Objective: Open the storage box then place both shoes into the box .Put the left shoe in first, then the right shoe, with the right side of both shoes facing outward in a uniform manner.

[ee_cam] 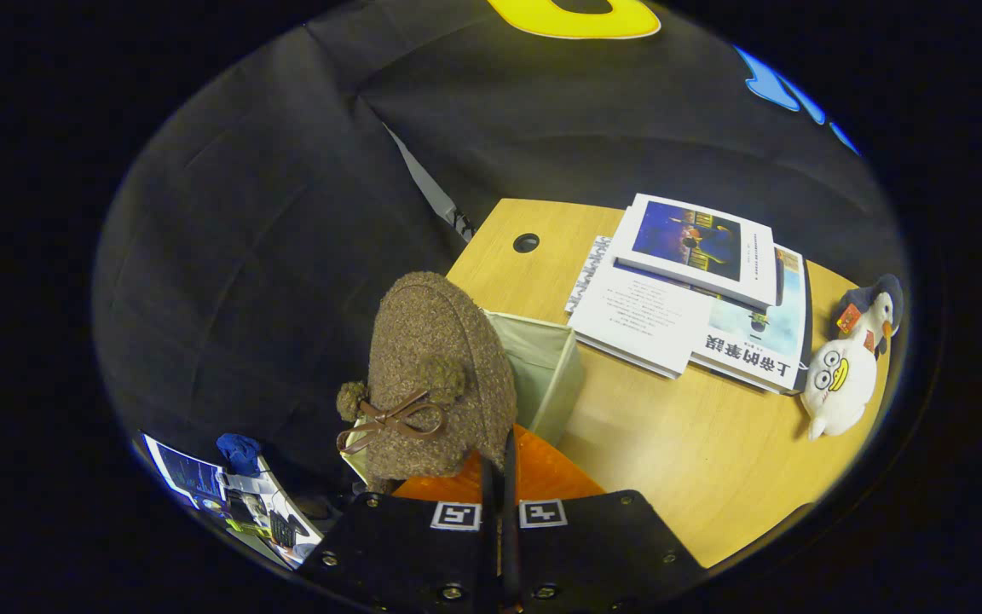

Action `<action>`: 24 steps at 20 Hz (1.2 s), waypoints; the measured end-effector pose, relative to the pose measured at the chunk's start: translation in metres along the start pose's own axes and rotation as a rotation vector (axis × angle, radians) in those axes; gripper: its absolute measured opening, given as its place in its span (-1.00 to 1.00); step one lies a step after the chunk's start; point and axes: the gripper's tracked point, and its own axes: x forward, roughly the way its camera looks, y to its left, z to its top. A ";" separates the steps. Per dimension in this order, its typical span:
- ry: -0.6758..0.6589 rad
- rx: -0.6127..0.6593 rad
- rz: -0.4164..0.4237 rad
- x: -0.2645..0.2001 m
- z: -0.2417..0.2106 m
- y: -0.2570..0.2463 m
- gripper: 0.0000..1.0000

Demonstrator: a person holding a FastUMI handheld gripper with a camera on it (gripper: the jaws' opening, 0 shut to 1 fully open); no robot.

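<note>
shoe (440, 375): brown fuzzy fabric, thin brown bow plus two pom-poms on top; held up just ahead of the fingers, over the box's near-left part, hiding it
shoe grip: fingers nearly closed at its edge; contact itself not clear
box (546, 367): pale green fabric, open top, inside wall showing; sits at the wooden table's near-left edge, behind shoe

We see a rough, woolly shoe (440, 375), a matt cloth storage box (546, 367), and a smooth wood-grain desk (696, 443).
</note>
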 end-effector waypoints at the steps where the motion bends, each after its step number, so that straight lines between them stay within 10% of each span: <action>1: 0.005 -0.011 0.000 0.006 0.001 0.005 -0.95; 15: 0.073 -0.093 0.028 0.058 -0.002 0.057 -0.91; 17: 0.058 -0.129 0.011 0.060 -0.003 0.052 -0.52; 21: 0.010 -0.126 0.041 0.037 0.000 0.055 1.00; 24: -0.082 -0.134 0.035 0.010 0.018 0.045 0.99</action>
